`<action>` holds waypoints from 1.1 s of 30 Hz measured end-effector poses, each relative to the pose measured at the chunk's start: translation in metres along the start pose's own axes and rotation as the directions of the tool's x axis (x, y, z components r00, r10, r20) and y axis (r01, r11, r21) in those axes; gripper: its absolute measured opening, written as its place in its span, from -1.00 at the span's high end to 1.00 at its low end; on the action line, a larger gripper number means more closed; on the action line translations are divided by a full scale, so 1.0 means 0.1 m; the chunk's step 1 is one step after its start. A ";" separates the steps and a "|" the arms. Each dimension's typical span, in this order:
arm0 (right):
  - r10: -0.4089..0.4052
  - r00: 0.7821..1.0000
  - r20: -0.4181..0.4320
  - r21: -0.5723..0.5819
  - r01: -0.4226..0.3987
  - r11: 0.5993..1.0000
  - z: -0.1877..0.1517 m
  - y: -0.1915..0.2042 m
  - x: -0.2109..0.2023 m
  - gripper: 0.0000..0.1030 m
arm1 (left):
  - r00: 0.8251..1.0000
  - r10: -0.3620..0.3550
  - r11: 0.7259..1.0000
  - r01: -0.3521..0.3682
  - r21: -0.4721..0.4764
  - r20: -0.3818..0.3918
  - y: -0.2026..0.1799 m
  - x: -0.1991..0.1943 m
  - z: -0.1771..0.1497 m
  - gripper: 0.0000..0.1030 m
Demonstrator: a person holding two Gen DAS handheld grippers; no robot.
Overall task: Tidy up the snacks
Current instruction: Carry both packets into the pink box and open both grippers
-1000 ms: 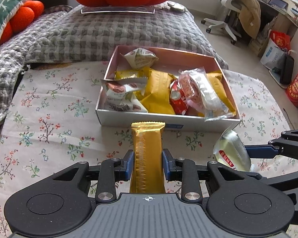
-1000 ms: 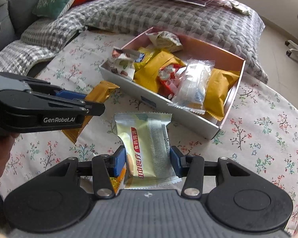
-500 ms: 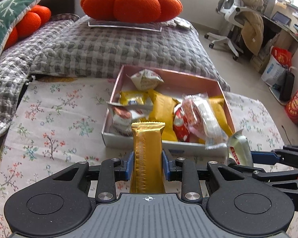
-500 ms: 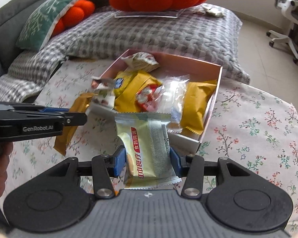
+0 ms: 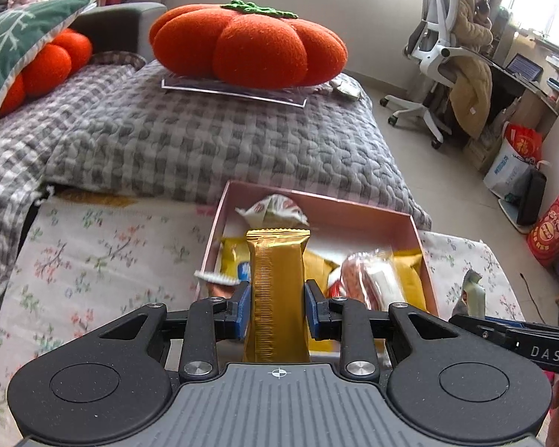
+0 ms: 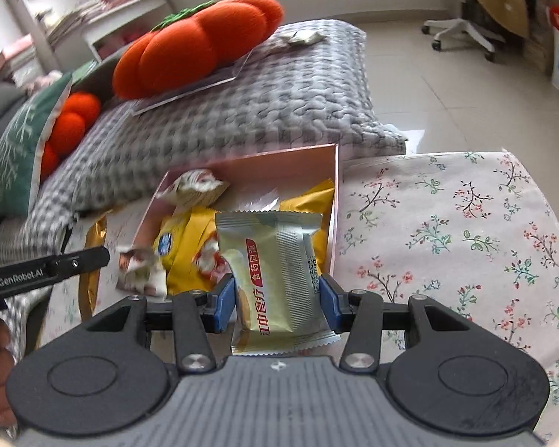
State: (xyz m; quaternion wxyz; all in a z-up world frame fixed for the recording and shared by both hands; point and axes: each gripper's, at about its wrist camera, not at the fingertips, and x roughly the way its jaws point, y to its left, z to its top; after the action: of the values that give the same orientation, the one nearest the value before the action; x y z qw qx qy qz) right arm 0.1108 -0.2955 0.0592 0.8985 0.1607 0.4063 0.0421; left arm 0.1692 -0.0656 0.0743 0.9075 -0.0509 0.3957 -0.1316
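Observation:
My left gripper (image 5: 277, 307) is shut on a long gold bar wrapper (image 5: 277, 283), held above the near side of the pink snack box (image 5: 328, 206). My right gripper (image 6: 277, 292) is shut on a pale green biscuit packet (image 6: 279, 272) with red lettering, held over the box's right part (image 6: 335, 201). The box holds several yellow, red and white snack packets (image 5: 372, 279). In the left wrist view the right gripper's finger (image 5: 510, 331) and the packet's edge (image 5: 473, 290) show at the right. In the right wrist view the left gripper's finger (image 6: 52, 266) and the gold bar (image 6: 93, 246) show at the left.
The box sits on a floral tablecloth (image 6: 447, 231). Behind it lies a grey checked cushion (image 5: 205, 138) with an orange pumpkin pillow (image 5: 249, 44) on a clear sheet. A person sits on a white office chair (image 5: 439, 56) at the far right, with bags (image 5: 518, 152) on the floor.
Both grippers have risen and moved forward over the box with their packets. The right gripper has rolled, tilting its view. The box now lies partly behind the held snacks.

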 end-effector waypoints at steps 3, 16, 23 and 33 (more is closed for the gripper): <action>0.032 0.999 0.014 0.036 -0.033 0.999 0.05 0.02 0.06 0.15 | 1.000 -0.003 1.000 0.003 0.020 0.004 -0.03 0.13 0.05 0.47; 0.143 0.990 0.022 0.065 -0.144 0.987 0.27 0.29 0.42 0.15 | 0.999 -0.038 0.999 0.038 0.028 0.004 0.05 0.52 0.04 0.44; 0.169 0.984 0.050 0.141 -0.175 0.974 0.25 0.27 0.47 0.04 | 0.998 -0.052 0.999 0.051 0.017 0.044 0.11 0.40 0.10 0.12; 0.047 0.999 0.014 0.081 -0.048 0.996 0.13 0.27 0.02 -0.11 | 0.999 -0.010 0.999 0.012 -0.037 0.037 0.25 -0.16 0.00 0.04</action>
State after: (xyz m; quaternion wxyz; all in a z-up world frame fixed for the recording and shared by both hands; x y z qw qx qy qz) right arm 0.1229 -0.2733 0.0743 0.8924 0.2068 0.3985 0.0459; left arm 0.1640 -0.0367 0.0810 0.9128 -0.0723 0.3810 -0.1283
